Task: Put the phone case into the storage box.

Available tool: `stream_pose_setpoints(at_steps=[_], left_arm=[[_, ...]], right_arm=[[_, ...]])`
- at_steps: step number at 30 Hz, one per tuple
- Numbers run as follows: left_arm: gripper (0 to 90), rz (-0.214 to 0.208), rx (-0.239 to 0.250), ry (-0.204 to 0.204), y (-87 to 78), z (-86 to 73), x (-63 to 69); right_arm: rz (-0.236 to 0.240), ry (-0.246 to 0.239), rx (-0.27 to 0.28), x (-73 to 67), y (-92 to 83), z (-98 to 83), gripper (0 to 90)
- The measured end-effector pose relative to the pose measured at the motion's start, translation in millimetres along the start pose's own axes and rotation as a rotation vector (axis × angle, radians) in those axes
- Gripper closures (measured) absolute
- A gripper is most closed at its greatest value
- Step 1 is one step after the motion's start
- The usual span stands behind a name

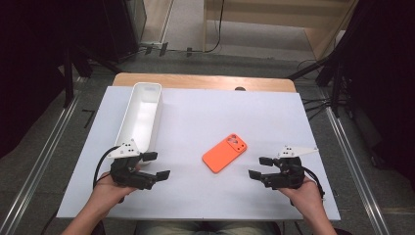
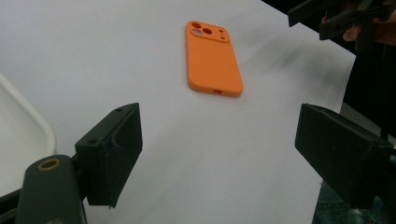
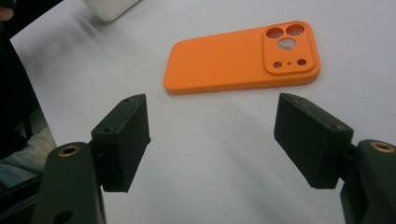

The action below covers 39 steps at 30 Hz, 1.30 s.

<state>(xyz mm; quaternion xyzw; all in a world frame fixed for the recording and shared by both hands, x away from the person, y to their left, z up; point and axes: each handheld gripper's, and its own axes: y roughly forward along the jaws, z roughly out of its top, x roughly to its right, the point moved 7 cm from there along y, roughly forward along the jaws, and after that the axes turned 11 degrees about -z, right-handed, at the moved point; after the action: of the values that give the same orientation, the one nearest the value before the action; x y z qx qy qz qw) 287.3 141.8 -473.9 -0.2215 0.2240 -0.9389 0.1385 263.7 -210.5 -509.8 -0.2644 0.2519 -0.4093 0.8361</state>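
While both grippers hover low over the white table sheet (image 1: 195,122), an orange phone case (image 1: 224,152) lies flat on it between them, camera cutouts facing up and toward the far right corner of the case; nothing touches it. The left gripper (image 1: 156,165) is held in the person's left hand (image 1: 105,193) near the table's front left, its jaws standing wide apart with only bare sheet between them, as the left gripper view makes plain; the case (image 2: 212,58) sits well ahead of those jaws there. The right gripper (image 1: 260,167) rests in the right hand (image 1: 306,191) at the front right, jaws likewise spread and gripping nothing; in the right gripper view the case (image 3: 233,58) lies just beyond the jaw tips, its long side across the picture. A long white bin (image 1: 142,112) stands along the left side of the sheet, running from near the left gripper toward the far edge, well apart from the case; black cables trail from each gripper toward the person.
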Motion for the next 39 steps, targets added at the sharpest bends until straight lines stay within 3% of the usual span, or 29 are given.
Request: stream_pose_setpoints(at_steps=[15, 24, 31, 39], left_arm=[[14.8, -0.012, -0.052, 0.035, 18.4, 18.8, 8.4], [14.8, -0.004, -0.047, 0.021, 25.3, 34.0, 2.9], [14.8, 0.009, -0.057, 0.041, 35.4, 43.5, -0.8], [14.8, 0.006, -0.049, 0.021, 46.0, 51.8, -6.1]], right_arm=[[0.002, -0.003, 0.006, 0.6, -1.0, 0.5, 25.1], [0.006, 0.001, 0.002, -1.7, -0.7, 0.5, 25.1], [0.010, -0.004, 0.003, -1.9, -0.1, 0.4, 25.0], [0.006, 0.001, 0.003, -1.2, -0.5, 0.4, 24.8]])
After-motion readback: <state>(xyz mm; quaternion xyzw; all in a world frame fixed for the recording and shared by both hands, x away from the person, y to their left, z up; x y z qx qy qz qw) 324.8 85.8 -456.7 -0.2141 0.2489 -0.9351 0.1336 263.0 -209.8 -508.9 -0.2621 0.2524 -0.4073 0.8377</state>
